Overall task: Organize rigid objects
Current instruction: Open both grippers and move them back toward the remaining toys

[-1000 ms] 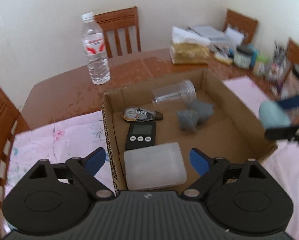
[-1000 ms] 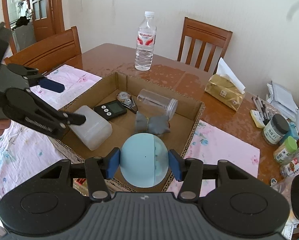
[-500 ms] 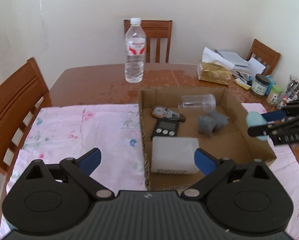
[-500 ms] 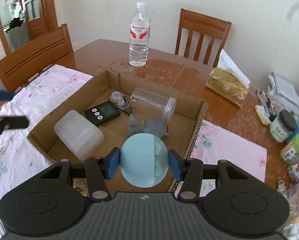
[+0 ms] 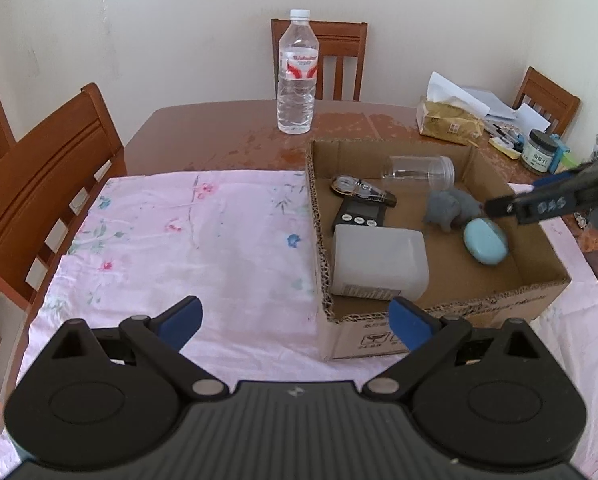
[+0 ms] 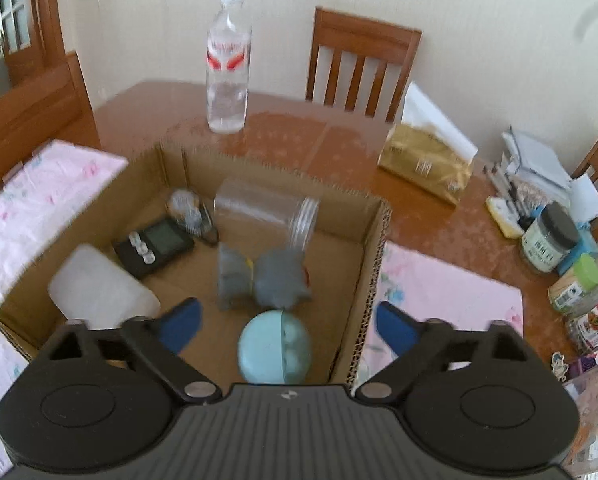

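A cardboard box (image 5: 439, 322) (image 6: 373, 248) stands on the table. In it lie a light blue round case (image 5: 485, 241) (image 6: 274, 346), a grey toy (image 5: 445, 210) (image 6: 259, 278), a clear jar (image 5: 419, 168) (image 6: 265, 210) on its side, a black timer (image 5: 357, 216) (image 6: 155, 246), a white plastic box (image 5: 379, 266) (image 6: 99, 290) and a tape measure (image 5: 359, 190). My right gripper (image 6: 287, 322) (image 5: 539, 200) is open above the blue case, which rests on the box floor. My left gripper (image 5: 295, 322) is open and empty over the pink cloth, before the box's near left corner.
A water bottle (image 5: 297, 74) stands behind the box. A gold tissue pack (image 5: 447, 122), jars (image 6: 551, 242) and pens crowd the right side. Wooden chairs (image 5: 39, 184) surround the table. A pink floral cloth (image 5: 187, 248) covers the near side.
My right gripper opened and let go of the blue case, which now lies in the box. My left gripper drew back and to the left of the box.
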Demonstrator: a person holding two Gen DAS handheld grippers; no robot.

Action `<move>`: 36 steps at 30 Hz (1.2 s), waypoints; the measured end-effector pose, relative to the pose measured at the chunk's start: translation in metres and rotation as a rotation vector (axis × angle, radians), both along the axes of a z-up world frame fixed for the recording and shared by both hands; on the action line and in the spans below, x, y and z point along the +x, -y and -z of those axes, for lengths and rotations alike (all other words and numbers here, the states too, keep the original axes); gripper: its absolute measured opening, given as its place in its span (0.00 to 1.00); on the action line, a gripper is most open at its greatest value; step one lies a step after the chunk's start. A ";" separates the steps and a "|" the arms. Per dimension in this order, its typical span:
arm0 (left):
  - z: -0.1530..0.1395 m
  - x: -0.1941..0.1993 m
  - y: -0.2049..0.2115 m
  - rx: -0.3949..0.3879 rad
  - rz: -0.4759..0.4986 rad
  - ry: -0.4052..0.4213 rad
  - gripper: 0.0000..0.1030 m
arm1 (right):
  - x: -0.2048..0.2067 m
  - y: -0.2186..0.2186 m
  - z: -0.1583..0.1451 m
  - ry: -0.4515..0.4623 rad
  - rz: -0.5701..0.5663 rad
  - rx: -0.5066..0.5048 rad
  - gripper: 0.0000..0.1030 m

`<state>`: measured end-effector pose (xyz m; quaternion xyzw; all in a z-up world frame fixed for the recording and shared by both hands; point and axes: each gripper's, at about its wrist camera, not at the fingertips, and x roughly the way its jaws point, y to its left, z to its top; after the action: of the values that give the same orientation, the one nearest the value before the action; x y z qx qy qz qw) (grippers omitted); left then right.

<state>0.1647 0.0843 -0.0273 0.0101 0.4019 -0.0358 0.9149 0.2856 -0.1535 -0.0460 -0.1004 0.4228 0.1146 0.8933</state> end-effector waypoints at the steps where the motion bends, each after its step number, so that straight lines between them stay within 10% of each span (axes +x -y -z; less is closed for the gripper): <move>1: 0.001 -0.001 0.000 -0.001 -0.001 -0.002 0.96 | -0.002 -0.001 -0.004 0.010 -0.001 0.000 1.00; 20: 0.006 -0.026 0.007 -0.003 0.042 -0.026 0.96 | -0.077 0.015 -0.020 0.019 0.085 0.018 1.00; 36: 0.012 -0.040 0.008 -0.015 0.095 -0.047 0.96 | -0.123 -0.019 0.030 -0.185 0.028 0.041 1.00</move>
<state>0.1247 0.0765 -0.0397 0.0215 0.4222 -0.0826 0.9025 0.1627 -0.1347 -0.0760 -0.0654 0.5024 0.1197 0.8538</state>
